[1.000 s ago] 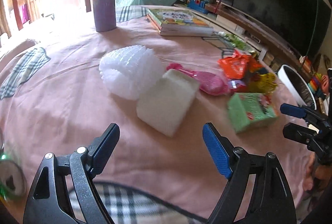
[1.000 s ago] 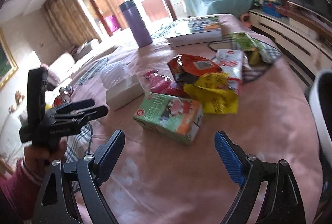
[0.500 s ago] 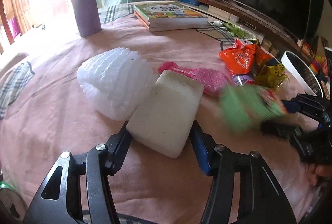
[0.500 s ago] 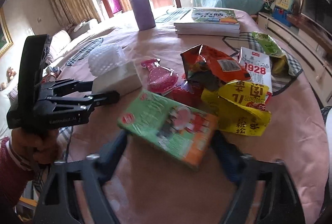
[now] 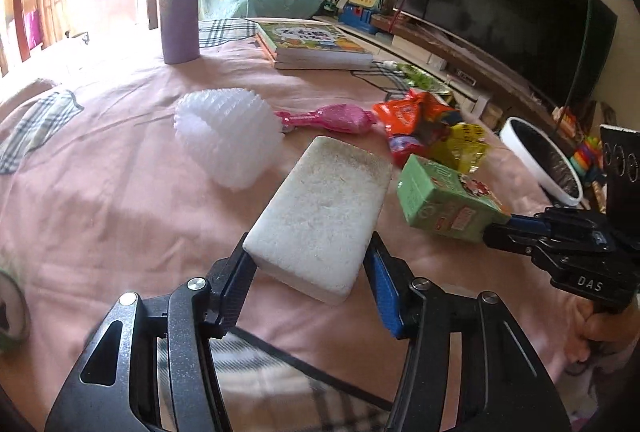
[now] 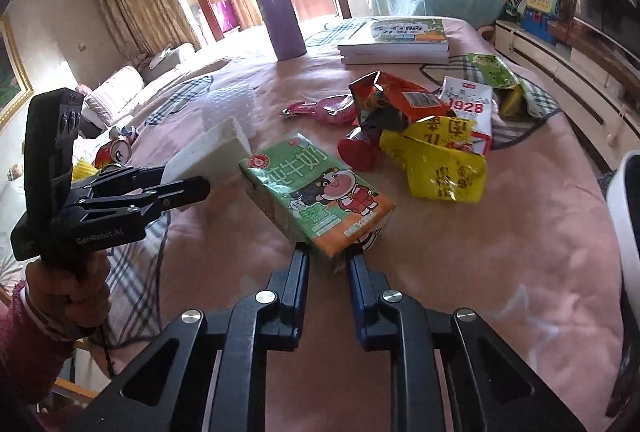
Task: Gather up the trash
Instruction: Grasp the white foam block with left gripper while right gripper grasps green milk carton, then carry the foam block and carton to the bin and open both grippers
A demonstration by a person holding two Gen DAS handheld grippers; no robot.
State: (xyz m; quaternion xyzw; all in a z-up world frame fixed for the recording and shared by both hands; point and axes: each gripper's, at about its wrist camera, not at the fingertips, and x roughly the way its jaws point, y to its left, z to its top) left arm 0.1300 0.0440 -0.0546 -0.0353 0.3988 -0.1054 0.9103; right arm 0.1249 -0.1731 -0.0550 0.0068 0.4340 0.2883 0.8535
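Observation:
A white foam block [image 5: 324, 203] is clamped at its near end by my left gripper [image 5: 308, 252], both pads pressing its sides, and it tilts up off the pink tablecloth [image 5: 100, 191]. The right wrist view shows the same block [image 6: 212, 151] in the left gripper [image 6: 192, 187]. A green and orange milk carton [image 6: 312, 187] has its orange end between the fingers of my right gripper [image 6: 328, 252], whose jaws are closing and pinch that end. From the left wrist view the carton [image 5: 444, 199] sticks out from the right gripper [image 5: 500, 228].
A white foam net [image 5: 224, 139], a pink wrapper [image 5: 332, 117], an orange snack bag [image 6: 392, 99] and a yellow bag [image 6: 440, 163] lie mid-table. A purple flask [image 5: 178, 3] and books [image 5: 312, 43] stand farther back. A white-rimmed bin [image 5: 540, 155] sits beyond the table's right edge.
The left gripper moved forward around the foam block, shut on it and tipped it up. The right gripper closed from wide open onto the carton's end, and the carton shifted.

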